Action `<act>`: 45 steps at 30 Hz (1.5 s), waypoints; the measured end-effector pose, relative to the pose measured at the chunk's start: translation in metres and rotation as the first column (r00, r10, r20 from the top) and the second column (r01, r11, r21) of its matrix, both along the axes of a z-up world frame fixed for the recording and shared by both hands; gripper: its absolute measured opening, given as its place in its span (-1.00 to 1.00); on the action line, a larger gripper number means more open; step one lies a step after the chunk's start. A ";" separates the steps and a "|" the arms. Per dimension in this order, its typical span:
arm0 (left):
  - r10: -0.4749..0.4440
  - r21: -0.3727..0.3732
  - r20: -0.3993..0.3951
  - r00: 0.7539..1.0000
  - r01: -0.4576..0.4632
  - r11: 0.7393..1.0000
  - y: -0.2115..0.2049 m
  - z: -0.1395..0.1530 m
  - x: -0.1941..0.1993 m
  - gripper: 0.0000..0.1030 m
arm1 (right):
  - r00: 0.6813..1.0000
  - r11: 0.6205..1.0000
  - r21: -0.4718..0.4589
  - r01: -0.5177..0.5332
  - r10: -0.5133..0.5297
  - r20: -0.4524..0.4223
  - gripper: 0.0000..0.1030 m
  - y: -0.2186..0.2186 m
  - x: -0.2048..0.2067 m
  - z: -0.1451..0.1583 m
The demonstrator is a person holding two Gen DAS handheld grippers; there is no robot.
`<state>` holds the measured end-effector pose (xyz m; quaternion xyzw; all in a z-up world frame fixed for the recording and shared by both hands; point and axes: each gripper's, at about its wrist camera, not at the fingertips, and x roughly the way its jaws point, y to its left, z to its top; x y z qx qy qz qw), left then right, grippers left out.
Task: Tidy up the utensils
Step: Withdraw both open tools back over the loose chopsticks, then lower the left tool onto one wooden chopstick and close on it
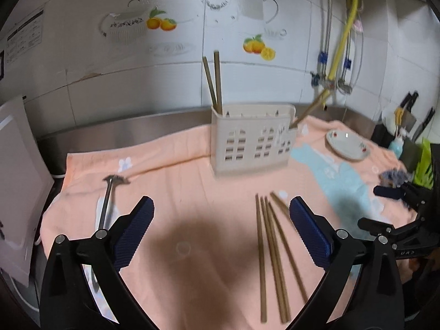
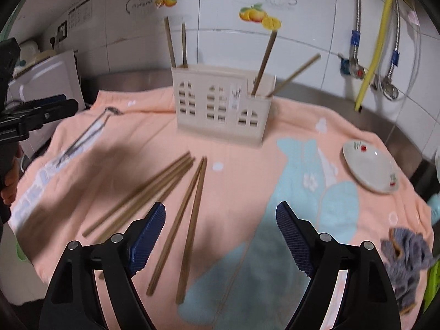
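1. Hovering over peach towel (image 1: pixel 178 170), left gripper (image 1: pixel 221 228) jaws spread wide, nothing between them
2. Right gripper (image 2: pixel 220 233) also gaping, empty, above loose chopsticks (image 2: pixel 189 220)
3. Loose chopsticks lie flat on towel in front of beige utensil holder (image 2: pixel 220 107)
4. Holder stands upright mid-towel, two chopsticks (image 2: pixel 176 44) in its left end, two (image 2: pixel 265 60) leaning in right end
5. Metal utensil (image 1: pixel 108 198) lies left on towel; small plate (image 2: pixel 371 167) right
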<state>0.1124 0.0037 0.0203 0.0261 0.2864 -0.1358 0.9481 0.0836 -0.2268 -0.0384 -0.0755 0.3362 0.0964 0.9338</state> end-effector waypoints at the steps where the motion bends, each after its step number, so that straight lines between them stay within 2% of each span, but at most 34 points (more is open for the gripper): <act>1: 0.000 0.012 0.001 1.000 0.000 1.000 -0.001 -0.003 -0.004 0.90 | 1.000 1.000 0.003 0.001 -0.001 -0.009 0.55 0.001 -0.002 -0.005; 6: 0.010 0.037 -0.027 1.000 -0.009 0.999 0.000 -0.022 -0.018 0.90 | 0.999 1.000 0.014 0.001 0.000 -0.050 0.49 0.007 -0.013 -0.029; 8: 0.018 0.031 -0.039 0.999 -0.017 0.999 0.002 -0.028 -0.022 0.90 | 0.998 1.000 0.018 -0.003 0.004 -0.059 0.35 0.010 -0.015 -0.035; 12: 0.035 0.041 -0.046 0.998 -0.033 0.999 0.005 -0.037 -0.028 0.90 | 0.997 1.000 0.023 -0.008 0.010 -0.080 0.19 0.014 -0.016 -0.043; 14: 0.041 0.048 -0.052 0.998 -0.039 0.998 0.006 -0.040 -0.030 0.90 | 0.996 0.999 0.035 -0.012 0.016 -0.093 0.03 0.014 -0.015 -0.046; 21: 0.054 0.054 -0.060 0.997 -0.051 0.997 0.010 -0.049 -0.038 0.90 | 0.991 0.998 0.050 -0.025 0.031 -0.130 -0.25 0.017 -0.011 -0.059; 23: 0.056 0.058 -0.064 0.996 -0.052 0.997 0.011 -0.052 -0.041 0.90 | 0.990 0.998 0.050 -0.027 0.033 -0.137 -0.42 0.018 -0.010 -0.062; 27: 0.053 0.049 -0.085 0.995 -0.049 0.998 0.011 -0.059 -0.046 0.90 | 0.989 0.998 0.050 -0.024 0.031 -0.147 -0.48 0.019 -0.007 -0.067; 32: 0.027 0.058 -0.117 0.993 -0.021 0.998 0.003 -0.071 -0.050 0.87 | 0.987 0.998 0.049 -0.026 0.033 -0.157 -0.68 0.020 -0.007 -0.073; 37: -0.004 0.054 -0.145 0.989 0.012 0.998 -0.007 -0.079 -0.050 0.63 | 0.986 0.999 0.036 -0.026 0.032 -0.161 -0.76 0.022 -0.006 -0.077; 45: -0.070 0.051 -0.189 0.979 0.081 0.995 -0.028 -0.093 -0.043 0.05 | 0.987 0.999 0.039 -0.024 0.030 -0.159 -0.83 0.020 -0.007 -0.080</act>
